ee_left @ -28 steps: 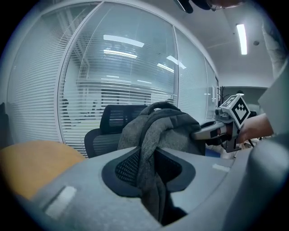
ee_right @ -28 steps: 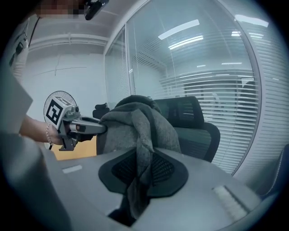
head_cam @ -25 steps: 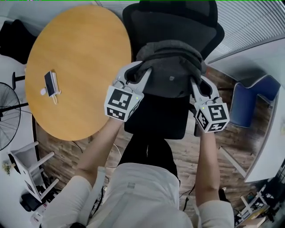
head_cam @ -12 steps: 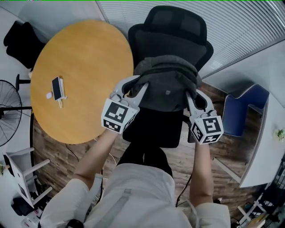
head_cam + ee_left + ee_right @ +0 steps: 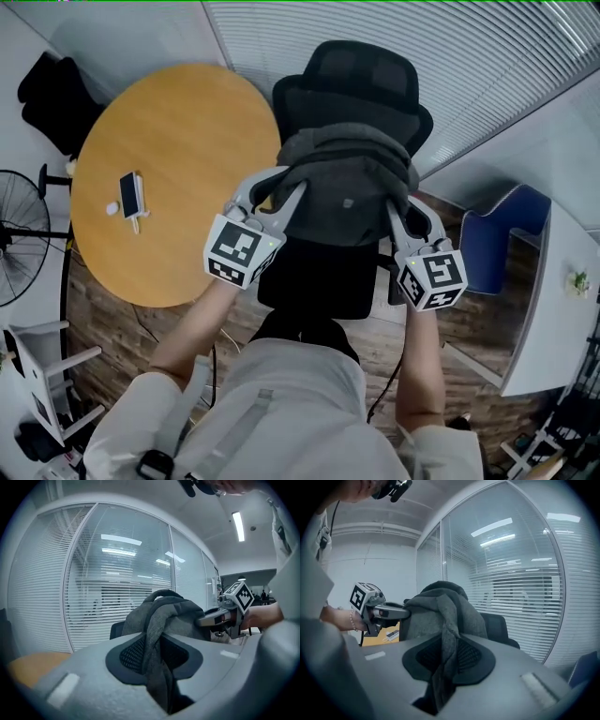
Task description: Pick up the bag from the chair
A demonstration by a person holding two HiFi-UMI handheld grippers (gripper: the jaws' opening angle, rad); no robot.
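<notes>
A grey fabric bag (image 5: 349,183) hangs in the air above the black office chair (image 5: 323,272), held from both sides. My left gripper (image 5: 286,187) is shut on the bag's left edge, with a fold of the grey bag (image 5: 159,634) pinched between the jaws. On the opposite side my right gripper (image 5: 398,202) is shut on the bag's right edge; that fold of the bag (image 5: 445,634) runs down between its jaws. Each gripper view shows the other gripper across the bag. The chair's headrest (image 5: 361,70) shows beyond the bag.
A round wooden table (image 5: 169,178) stands left of the chair, with a phone (image 5: 131,194) on it. A blue seat (image 5: 502,244) and a white desk (image 5: 553,319) are at the right. Blinds on a glass wall (image 5: 422,47) run behind. A fan (image 5: 19,234) stands far left.
The bag and both grippers have risen with the head; the chair seat below shows more and the scene has shifted. Both grippers stay shut on the bag.
</notes>
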